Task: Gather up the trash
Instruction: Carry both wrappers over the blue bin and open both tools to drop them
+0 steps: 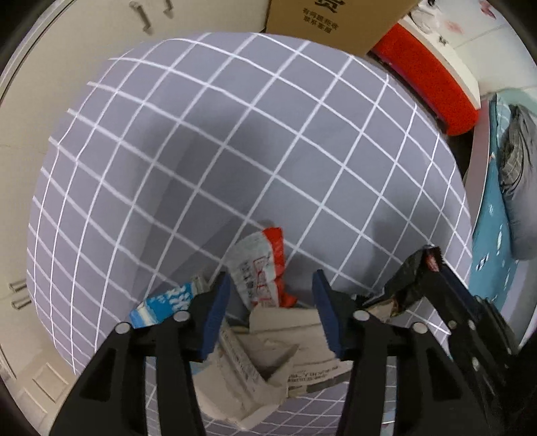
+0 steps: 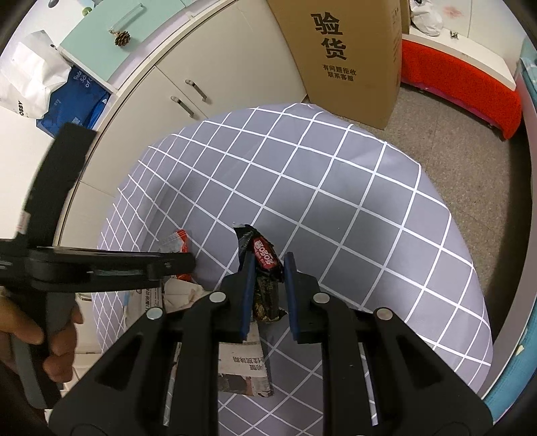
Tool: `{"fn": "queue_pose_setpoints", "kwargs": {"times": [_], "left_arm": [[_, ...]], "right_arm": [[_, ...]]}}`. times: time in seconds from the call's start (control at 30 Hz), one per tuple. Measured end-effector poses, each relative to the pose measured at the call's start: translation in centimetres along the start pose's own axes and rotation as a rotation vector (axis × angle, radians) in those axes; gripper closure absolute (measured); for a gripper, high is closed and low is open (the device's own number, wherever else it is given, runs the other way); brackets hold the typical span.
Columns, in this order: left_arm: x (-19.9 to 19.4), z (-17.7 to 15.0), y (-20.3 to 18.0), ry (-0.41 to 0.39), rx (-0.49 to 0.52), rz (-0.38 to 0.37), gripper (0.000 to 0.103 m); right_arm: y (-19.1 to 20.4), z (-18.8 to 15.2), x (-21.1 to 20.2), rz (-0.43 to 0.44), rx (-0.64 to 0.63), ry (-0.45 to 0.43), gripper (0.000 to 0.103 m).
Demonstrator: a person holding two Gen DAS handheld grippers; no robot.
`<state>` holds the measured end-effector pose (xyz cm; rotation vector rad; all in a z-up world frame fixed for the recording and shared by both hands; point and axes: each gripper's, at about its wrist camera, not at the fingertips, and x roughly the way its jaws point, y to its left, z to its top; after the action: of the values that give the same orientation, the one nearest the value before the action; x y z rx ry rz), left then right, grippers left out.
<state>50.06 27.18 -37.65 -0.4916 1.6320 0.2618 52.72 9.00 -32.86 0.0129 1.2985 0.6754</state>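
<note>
While the left gripper (image 1: 270,312) sits at the bottom centre of the left wrist view, its blue-padded jaws stand spread wide with nothing between them, hanging over a heap of trash at the near edge of the grey checked tablecloth (image 1: 235,134). Torn newspaper scraps (image 1: 268,355) lie directly under the jaws, likely the next pick since the gripper is lined up on them. A red-and-white snack wrapper (image 1: 260,268) lies just beyond the fingertips, and a blue-and-white wrapper (image 1: 161,303) sits lower left, partly behind the left finger. Lower right, the right gripper (image 1: 433,268) comes in holding a black wrapper (image 1: 407,281) lifted off the cloth. A brown cardboard box (image 1: 332,20) stands top centre, a red seat (image 1: 433,84) upper right.

Right wrist view: the right gripper (image 2: 268,291) is clamped on the black snack wrapper (image 2: 263,268), which stands upright between the pads, its red label poking above the tips; it is held clear of the cloth (image 2: 335,201), presumably to carry it off to a bin, none in view. A newspaper piece (image 2: 243,372) lies below the jaws, bottom centre. The left gripper (image 2: 110,265) crosses from the left edge, held by the person's hand (image 2: 50,342) lower left; the red-and-white wrapper (image 2: 176,243) peeks out behind it. The cardboard box (image 2: 339,60) stands top centre against the white cabinets (image 2: 188,73).
</note>
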Motion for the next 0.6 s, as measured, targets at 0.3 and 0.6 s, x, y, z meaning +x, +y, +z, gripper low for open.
{"fn": "queue_pose_setpoints", "kwargs": {"times": [0.3,0.6], "left_arm": [[-1.7,-1.5,-0.9,-0.104,-0.008,-0.085,0.083],[-10.8,-4.7,-0.2,-0.322,0.075,-0.197,0.084]], "right_arm": [[0.4,0.0,-2.9,-0.023,-0.012,-0.078,0.087],[1.1,-2.0,-8.5,-0.026,0.052,-0.190,0.087]]}}
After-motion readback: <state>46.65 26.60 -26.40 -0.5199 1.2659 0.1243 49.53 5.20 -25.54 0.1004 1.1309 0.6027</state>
